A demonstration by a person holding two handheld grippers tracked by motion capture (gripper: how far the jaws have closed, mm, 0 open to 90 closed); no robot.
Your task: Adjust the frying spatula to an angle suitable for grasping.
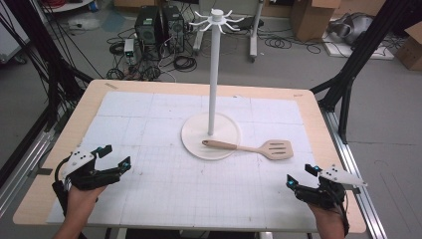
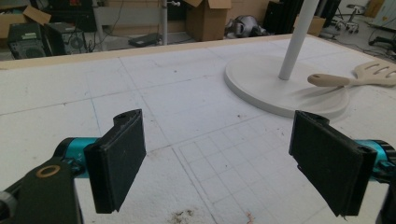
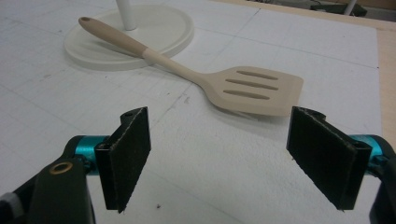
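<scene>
The slotted spatula [image 1: 251, 147] is lying on the counter [image 1: 149, 149], its handle end resting up on the round base of the white hook stand [image 1: 211, 135], its blade flat on the white mat to the right. The right tool [image 1: 302, 175] is sitting nearest, jaws wide and empty; the left tool [image 1: 115, 155] is likewise wide and empty, well apart. A sound pickup is probably closing across the raised handle. The right gripper view is showing the handle's hanging hole [image 3: 84, 20]; the high view is showing the hooks [image 1: 217, 20] atop the pole.
</scene>
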